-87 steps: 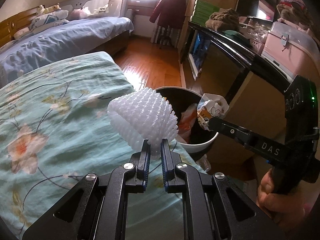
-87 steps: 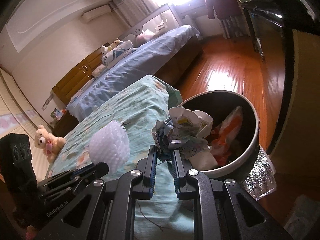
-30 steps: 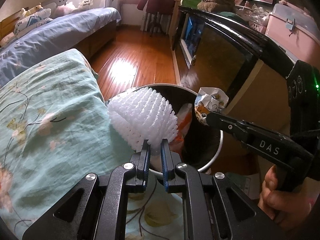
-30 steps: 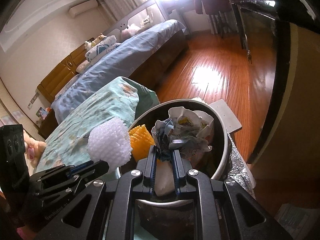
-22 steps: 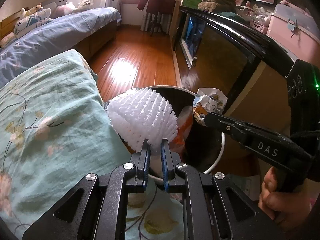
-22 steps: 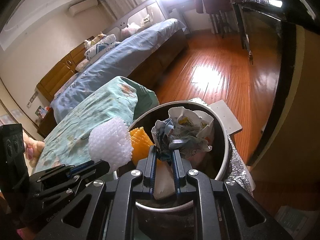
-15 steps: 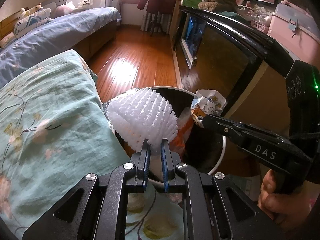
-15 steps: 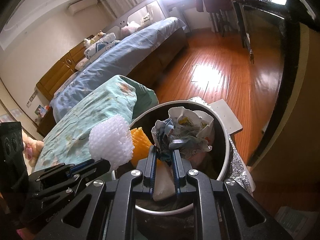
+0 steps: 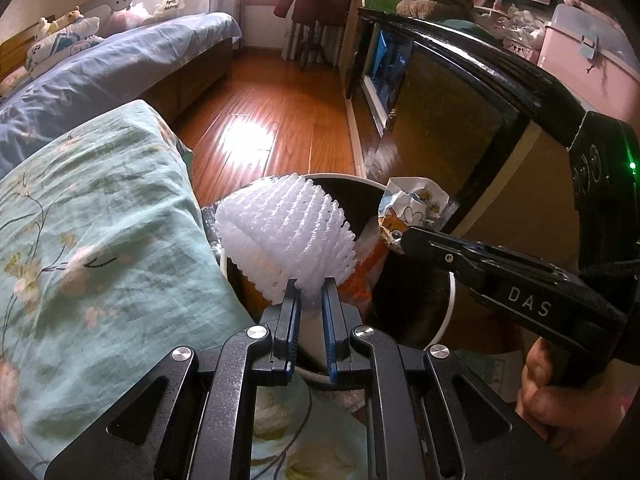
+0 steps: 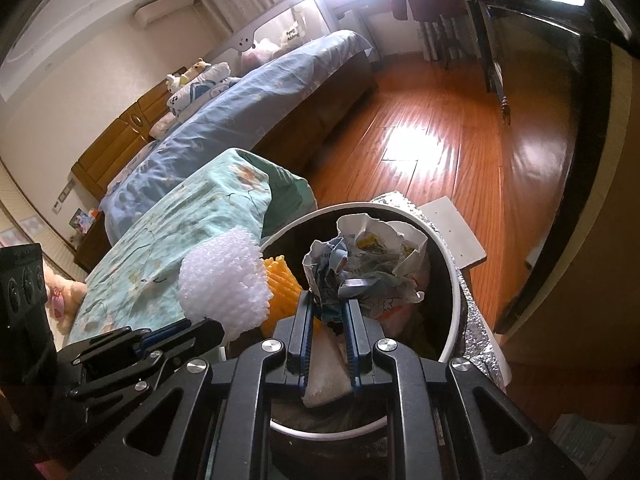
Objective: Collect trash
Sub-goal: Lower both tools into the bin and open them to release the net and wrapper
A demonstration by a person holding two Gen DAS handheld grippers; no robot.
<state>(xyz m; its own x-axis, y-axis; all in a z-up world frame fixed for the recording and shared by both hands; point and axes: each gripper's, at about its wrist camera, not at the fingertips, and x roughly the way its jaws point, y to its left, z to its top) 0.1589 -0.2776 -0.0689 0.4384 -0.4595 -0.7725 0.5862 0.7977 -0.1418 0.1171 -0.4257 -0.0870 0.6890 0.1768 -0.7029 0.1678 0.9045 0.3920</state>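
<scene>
The bed (image 9: pixel 100 208) is lying beside the bin (image 10: pixel 448 264). Over the bin, the left tool (image 9: pixel 310 288) is pinching the light, squashy foam net (image 9: pixel 288 236) by its edge; the right tool (image 10: pixel 328 304) is clamping crumpled paper (image 10: pixel 368 264), likely springy.

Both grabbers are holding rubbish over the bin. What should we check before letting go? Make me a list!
1. Left gripper grips the white foam net: ok, pinched at its bottom edge.
2. Right gripper grips the crumpled paper: ok, clamped between the fingers.
3. Paper is over the bin opening: ok, the rim circles it in the right wrist view.
4. Foam net is over the opening: cannot tell; it hangs near the rim beside the flowered quilt and might land on the edge.
5. Room left in the bin: ok, the orange foam net and other scraps sit below the rim.
6. The two grippers keep apart: ok, a gap shows between them.
</scene>
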